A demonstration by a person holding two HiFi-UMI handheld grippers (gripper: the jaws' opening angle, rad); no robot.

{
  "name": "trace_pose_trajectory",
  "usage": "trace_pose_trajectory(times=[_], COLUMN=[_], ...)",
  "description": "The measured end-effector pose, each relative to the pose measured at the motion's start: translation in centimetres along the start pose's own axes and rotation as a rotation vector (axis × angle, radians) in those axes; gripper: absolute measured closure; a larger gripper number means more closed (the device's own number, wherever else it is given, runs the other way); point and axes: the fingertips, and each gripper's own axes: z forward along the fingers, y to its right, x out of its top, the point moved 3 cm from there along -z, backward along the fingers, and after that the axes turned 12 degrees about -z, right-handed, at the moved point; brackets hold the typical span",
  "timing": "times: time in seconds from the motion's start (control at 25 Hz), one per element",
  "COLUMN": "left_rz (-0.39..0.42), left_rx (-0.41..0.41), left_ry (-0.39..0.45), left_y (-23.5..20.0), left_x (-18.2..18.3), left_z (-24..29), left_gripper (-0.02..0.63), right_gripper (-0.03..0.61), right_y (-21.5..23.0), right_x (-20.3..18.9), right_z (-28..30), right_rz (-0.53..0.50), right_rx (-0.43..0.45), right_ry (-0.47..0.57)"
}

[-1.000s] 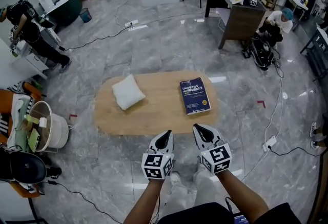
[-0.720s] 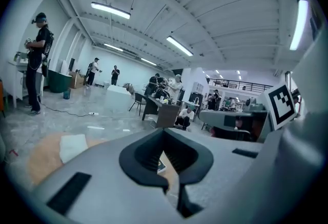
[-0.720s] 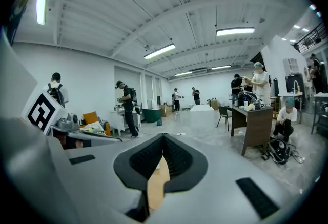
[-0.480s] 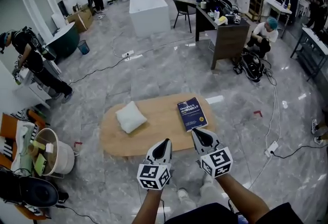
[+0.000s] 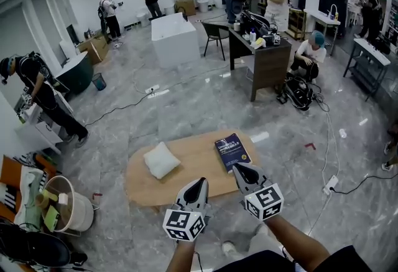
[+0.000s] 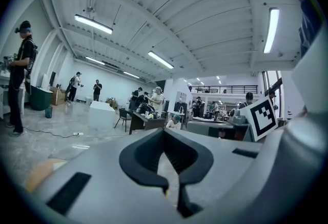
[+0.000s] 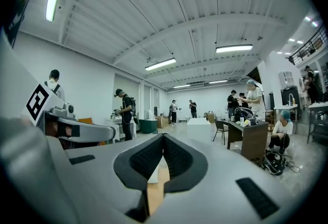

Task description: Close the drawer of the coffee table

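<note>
The bench (image 5: pixel 193 162), an oval wooden top, is seen just ahead of both hand-held grippers, on a glossy grey floor (image 5: pixel 186 103). A white pillow (image 5: pixel 160 160) is laid on its left part and a blue book (image 5: pixel 232 151) on its right part, the two apart from each other. The drawer cannot be made out from this angle. The left hand-held gripper (image 5: pixel 200 182) is shown over the bench's near edge in the head view, its jaws drawn together to a thin slit with nothing held between them. The right hand-held gripper (image 5: pixel 239 167) is held beside it, its tips near the book's near corner, jaws likewise narrowed to a slit and empty.
</note>
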Motion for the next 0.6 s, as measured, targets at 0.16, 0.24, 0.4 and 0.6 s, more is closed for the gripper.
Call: trace_pose_trajectory(times=[0.16,0.24,0.4,0.6], left_rz=[-0.013,-0.022,-0.041,-0.048], left_rx=[-0.005,-0.013,-0.038,-0.058], left_ry=[0.008,0.014,0.016,0.02], left_y=[-0.2,-0.3,0.4,1.4], left_x=[0.7,1.1,1.3,1.6], left_z=[-0.5,-0.5,-0.5,-0.3], left_gripper=[0.612,0.612,0.613,0.612], right_gripper=[0.565,0.565,0.565,0.565], right_y=[-0.8,-1.0,-0.6,-0.3], right_x=[0.7,1.2,2.0,2.8], right_z=[0.0,0.0,-0.6,-1.2], right_rz=[-0.008,-0.024,-0.045,-0.044], right_rx=[0.013,0.018,0.017,0.01], right_ry=[0.006,0.006,0.002,0.02])
